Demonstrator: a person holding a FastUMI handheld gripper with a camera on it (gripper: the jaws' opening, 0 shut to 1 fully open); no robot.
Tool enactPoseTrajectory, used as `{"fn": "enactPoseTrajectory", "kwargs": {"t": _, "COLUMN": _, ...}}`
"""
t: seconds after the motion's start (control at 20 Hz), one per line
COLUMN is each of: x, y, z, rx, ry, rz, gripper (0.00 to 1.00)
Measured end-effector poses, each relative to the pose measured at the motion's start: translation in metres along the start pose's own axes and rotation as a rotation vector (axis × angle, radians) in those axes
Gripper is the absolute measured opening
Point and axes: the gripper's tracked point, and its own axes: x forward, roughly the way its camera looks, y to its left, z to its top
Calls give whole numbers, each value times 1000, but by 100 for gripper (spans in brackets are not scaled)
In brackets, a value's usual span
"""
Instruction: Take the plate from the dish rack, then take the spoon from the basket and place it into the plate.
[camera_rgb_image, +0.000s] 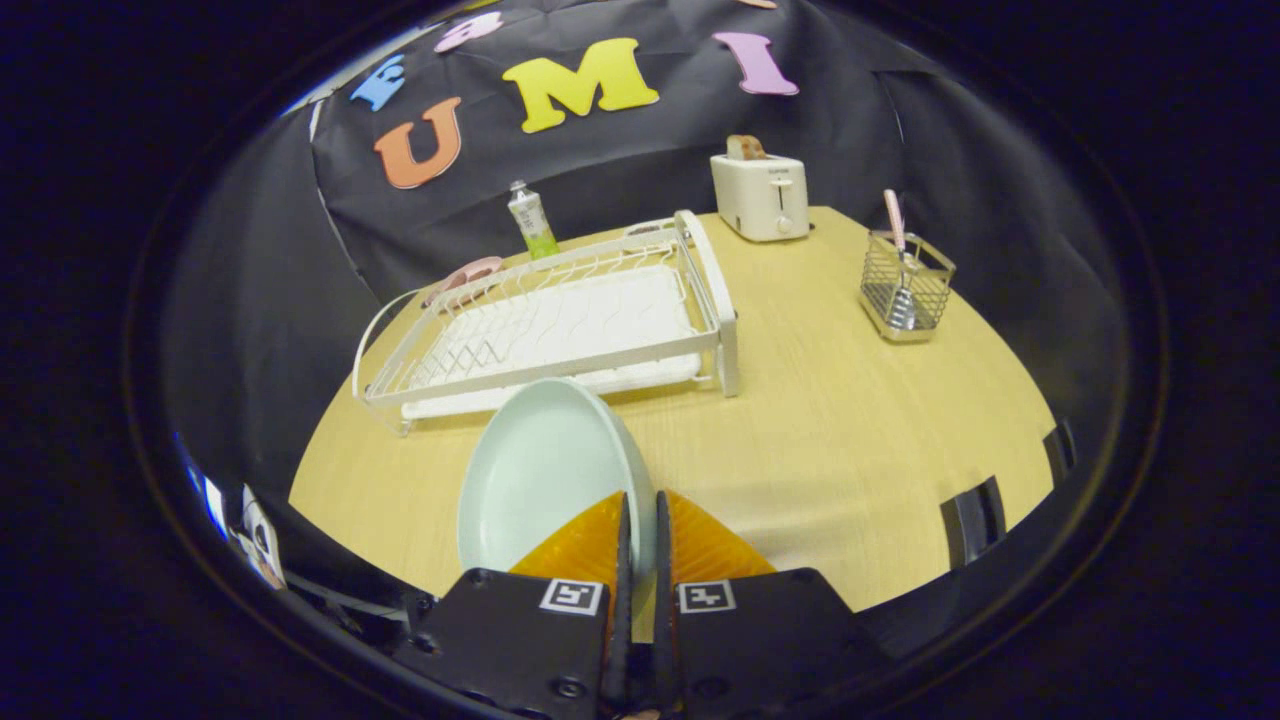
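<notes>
One step looks nearly done: the gripper (640, 520) at bottom centre has its jaws clamped on the rim of the plate (540, 470), held out of the rack (560, 320) above the table (850, 440). Next, I judge, the plate must be set flat and let go, before reaching for the spoon (897, 250) in the basket (906, 290) at upper right.

Evenly lit, sharp, fisheye-warped edges, soft shadows
</notes>
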Motion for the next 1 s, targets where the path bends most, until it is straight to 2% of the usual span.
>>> {"fn": "enactPoseTrajectory", "kwargs": {"t": 0.2, "x": 21, "y": -13, "z": -11, "rx": 36, "ry": 28, "rz": 85, "gripper": 15}}
{"fn": "enactPoseTrajectory", "kwargs": {"t": 0.55, "x": 31, "y": -20, "z": -16, "rx": 22, "ry": 28, "rz": 132, "gripper": 17}}
{"fn": "enactPoseTrajectory", "kwargs": {"t": 0.75, "x": 37, "y": -36, "z": -12, "rx": -26, "ry": 0, "rz": 58, "gripper": 22}}
{"fn": "enactPoseTrajectory", "kwargs": {"t": 0.85, "x": 35, "y": -49, "z": 4, "rx": -91, "ry": -93, "rz": -10, "gripper": 21}}
{"fn": "enactPoseTrajectory", "kwargs": {"t": 1.0, "x": 18, "y": -56, "z": 42, "rx": -75, "ry": -263, "rz": -14, "gripper": 38}}
